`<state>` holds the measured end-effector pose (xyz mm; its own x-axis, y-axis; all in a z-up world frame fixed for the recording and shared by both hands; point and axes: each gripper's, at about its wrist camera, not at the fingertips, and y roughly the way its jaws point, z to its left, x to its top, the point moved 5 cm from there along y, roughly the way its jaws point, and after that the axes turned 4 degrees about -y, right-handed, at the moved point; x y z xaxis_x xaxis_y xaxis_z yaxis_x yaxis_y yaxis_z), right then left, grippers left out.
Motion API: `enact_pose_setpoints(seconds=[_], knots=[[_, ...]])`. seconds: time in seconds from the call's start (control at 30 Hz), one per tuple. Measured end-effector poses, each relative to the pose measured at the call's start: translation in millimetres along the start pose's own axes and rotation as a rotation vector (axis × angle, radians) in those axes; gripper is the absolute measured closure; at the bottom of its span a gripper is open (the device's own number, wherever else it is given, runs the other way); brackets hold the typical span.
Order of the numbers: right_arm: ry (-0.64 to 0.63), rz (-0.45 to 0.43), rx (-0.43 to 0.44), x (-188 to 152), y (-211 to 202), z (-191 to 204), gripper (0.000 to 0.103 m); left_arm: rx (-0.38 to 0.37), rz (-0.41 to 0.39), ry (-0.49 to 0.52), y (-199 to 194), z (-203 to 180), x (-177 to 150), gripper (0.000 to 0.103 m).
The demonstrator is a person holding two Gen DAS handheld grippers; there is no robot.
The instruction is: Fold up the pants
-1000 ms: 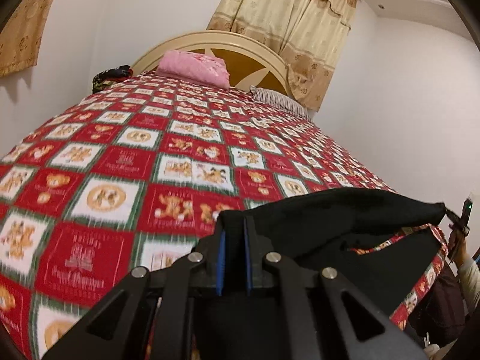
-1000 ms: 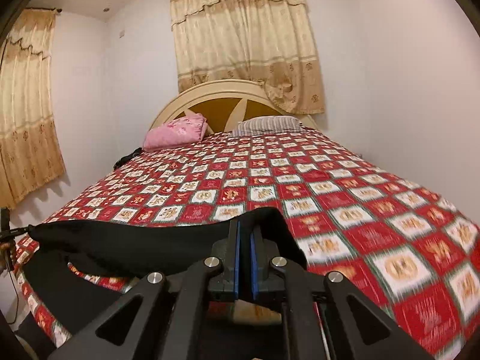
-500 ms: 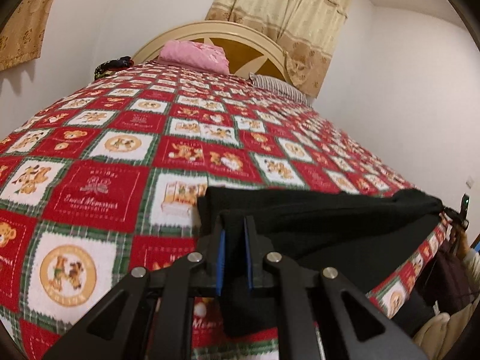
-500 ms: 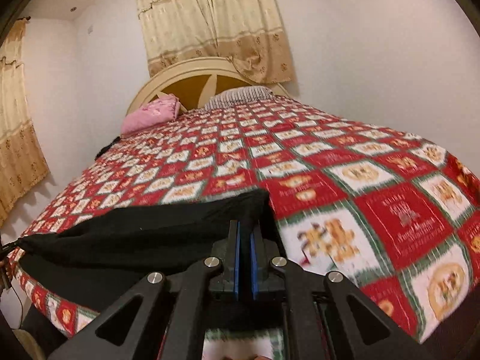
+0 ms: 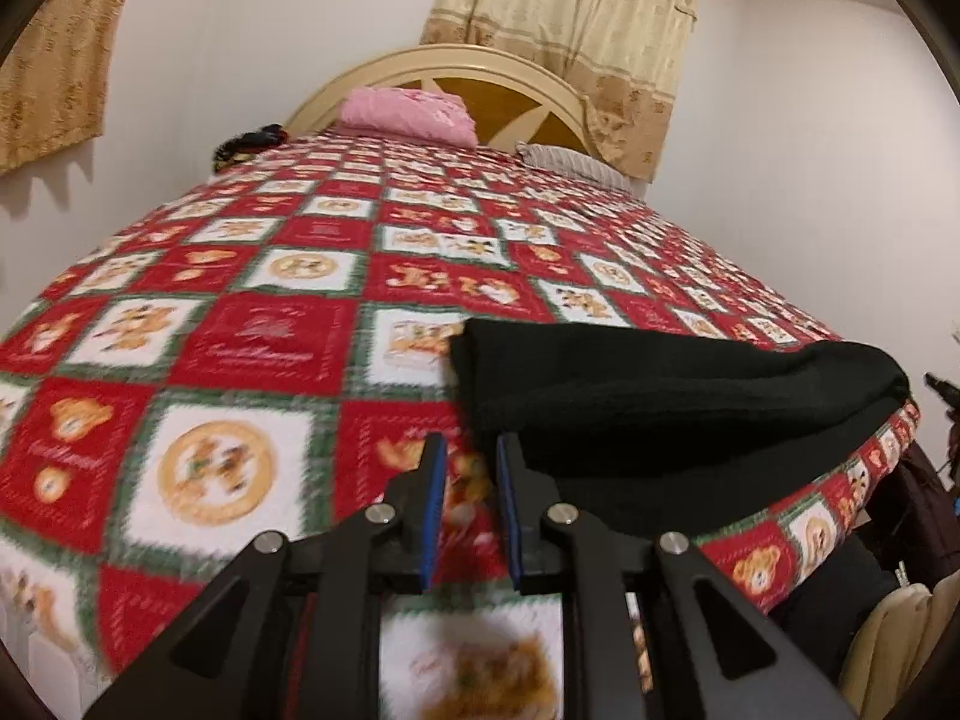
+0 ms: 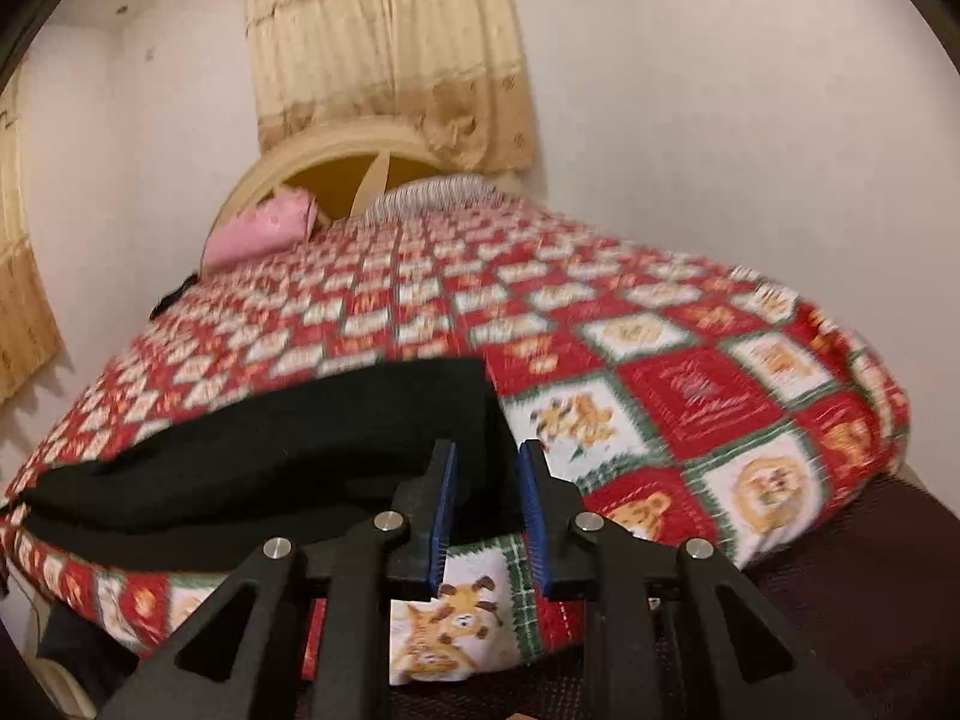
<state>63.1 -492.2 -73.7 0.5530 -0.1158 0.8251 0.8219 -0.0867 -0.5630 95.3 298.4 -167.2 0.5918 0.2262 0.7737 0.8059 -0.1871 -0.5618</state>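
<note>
The left gripper (image 5: pixel 470 462) has just been opening: its jaws stand a little apart with only the bedspread (image 5: pixel 228 354) showing between them, and the corner of the black pants (image 5: pixel 660 396) lies just beside its right finger, let go. The pants lie as a folded band along the foot edge of the bed, the upper layer doubled over the lower one. At the right end, the right gripper (image 6: pixel 486 468) has likewise just been opening; its jaws are slightly parted, with the pants' edge (image 6: pixel 336 438) just ahead of the gap and no pad pressing on it. The fabric looks soft, light and limp, likely a knit that sags and clings to the fleecy cover, so I judge it best pinched at corners or along the doubled edge, both layers together.
</note>
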Motion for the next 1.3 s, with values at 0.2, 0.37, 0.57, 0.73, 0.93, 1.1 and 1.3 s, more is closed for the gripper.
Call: enact_pose_setpoints(seconds=[0.2, 0.37, 0.57, 0.73, 0.93, 1.1, 1.3], knots=[[-0.174, 0.003, 0.145, 18, 7, 111, 0.078, 0.042, -0.038, -0.041, -17, 5, 3, 0.082], [-0.432, 0.094, 0.373, -3, 43, 266, 0.078, 0.019, -0.053, 0.004, -16, -23, 12, 0.068], [-0.694, 0.173, 0.514, -60, 60, 388, 0.077, 0.046, -0.015, 0.146, -4, -60, 0, 0.042], [-0.95, 0.159, 0.434, -101, 74, 434, 0.077, 0.149, 0.031, 0.307, 15, -70, -8, 0.042], [-1.005, 0.197, 0.443, -113, 87, 450, 0.07, 0.141, 0.061, 0.302, 35, -65, -3, 0.045], [-1.031, 0.191, 0.425, -109, 91, 452, 0.068, 0.131, 0.075, 0.297, 37, -65, 0, 0.069], [-0.992, 0.221, 0.484, -103, 96, 455, 0.098, 0.108, 0.065, 0.323, 28, -73, 6, 0.09]])
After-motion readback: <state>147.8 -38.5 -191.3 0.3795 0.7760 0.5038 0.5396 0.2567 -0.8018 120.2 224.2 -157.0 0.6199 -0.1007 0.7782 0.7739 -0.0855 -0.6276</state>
